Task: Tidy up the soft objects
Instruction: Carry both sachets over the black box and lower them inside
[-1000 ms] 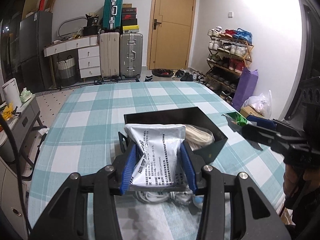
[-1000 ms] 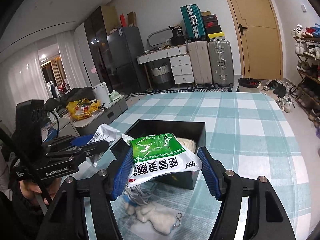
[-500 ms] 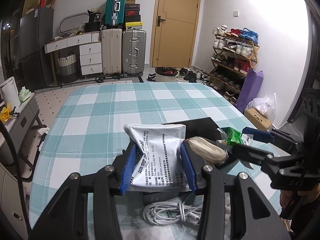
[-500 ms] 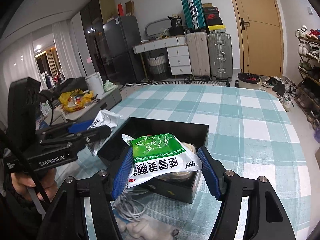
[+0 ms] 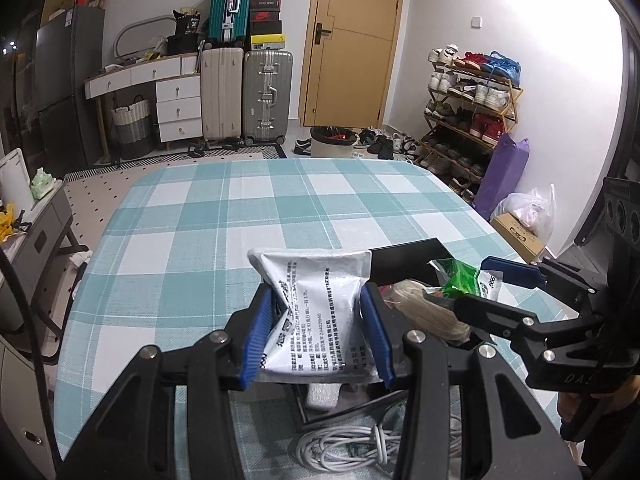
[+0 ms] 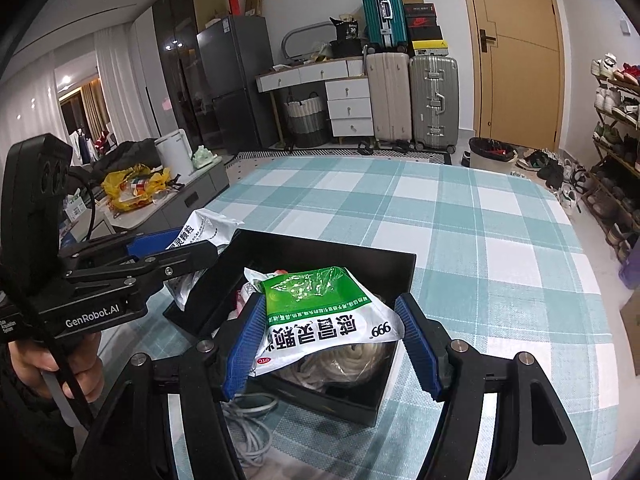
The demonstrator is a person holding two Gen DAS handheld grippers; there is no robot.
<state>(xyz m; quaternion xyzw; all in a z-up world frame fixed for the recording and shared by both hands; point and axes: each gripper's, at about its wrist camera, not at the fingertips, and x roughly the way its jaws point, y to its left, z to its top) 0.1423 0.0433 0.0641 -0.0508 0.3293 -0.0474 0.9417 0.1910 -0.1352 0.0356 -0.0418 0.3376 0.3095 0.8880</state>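
Left gripper [image 5: 316, 332] pinches a white sachet [image 5: 316, 312], right gripper [image 6: 334, 340] a green one [image 6: 320, 312], above the black box [image 6: 340, 252]; crowded contents risk either pouch sliding off.

Two close wrist views, shared black box [image 5: 404, 260] [image 6: 352, 252]

silver sachet [image 5: 320, 312]: upright, I see it pinched at 6 o'clock | green-white sachet [image 6: 324, 316]: flat, print upside down, over black box [image 6: 332, 248] | beige bundle [image 6: 340, 364]: inside box | white cable [image 5: 352, 448]: coiled on tabletop, 6 o'clock
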